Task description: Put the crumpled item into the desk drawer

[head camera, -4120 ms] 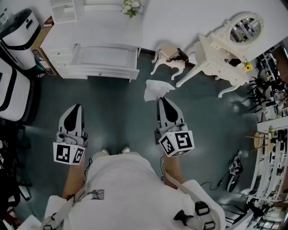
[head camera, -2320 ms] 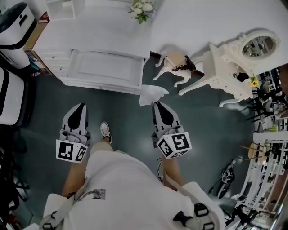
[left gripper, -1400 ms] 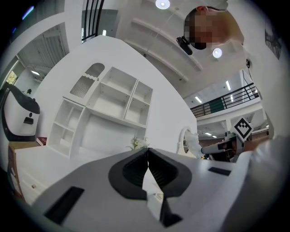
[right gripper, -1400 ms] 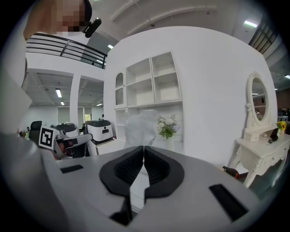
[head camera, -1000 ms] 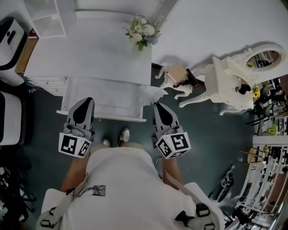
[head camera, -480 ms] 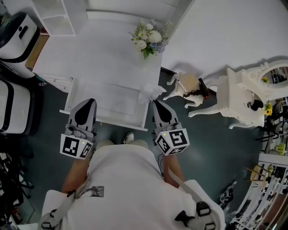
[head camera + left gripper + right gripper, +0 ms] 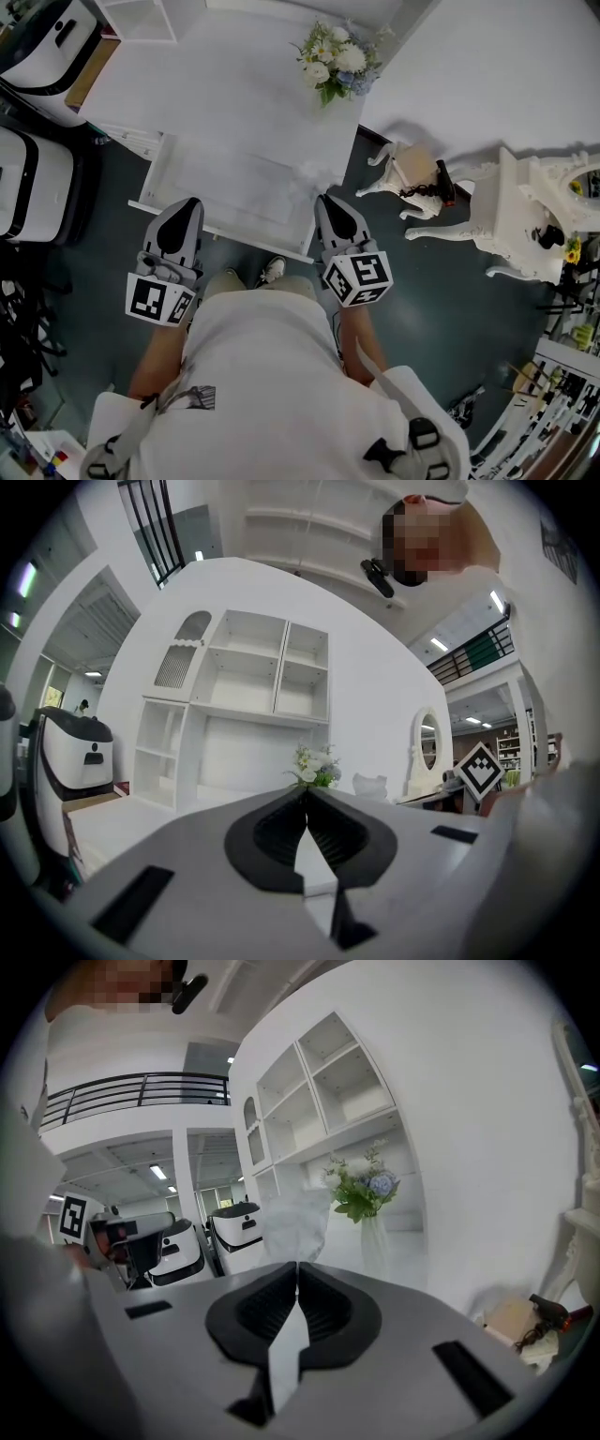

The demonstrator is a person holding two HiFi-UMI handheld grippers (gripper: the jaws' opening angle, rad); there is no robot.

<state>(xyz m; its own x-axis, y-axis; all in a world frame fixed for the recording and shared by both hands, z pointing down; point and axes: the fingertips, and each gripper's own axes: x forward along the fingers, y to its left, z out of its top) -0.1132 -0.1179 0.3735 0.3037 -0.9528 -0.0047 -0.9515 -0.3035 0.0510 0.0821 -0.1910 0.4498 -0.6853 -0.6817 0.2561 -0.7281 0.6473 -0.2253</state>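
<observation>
The crumpled item is a white tissue, pinched in my right gripper and sticking out past its tips. In the right gripper view the tissue rises above the shut jaws. The white desk's drawer is pulled open below the desk top. The tissue hangs over the drawer's right end, pale against the white wood. My left gripper hovers over the drawer's front edge at the left. In the left gripper view its jaws meet at the tips with nothing between them.
A vase of flowers stands on the desk top. To the right are a small white stool with a hair dryer and a white vanity table. White machines stand at the left. The person's shoe is below the drawer.
The person has stepped up to the desk. Both grippers have come from over the dark floor to the open drawer's front edge, and the tissue in the right gripper now hangs over the drawer.
</observation>
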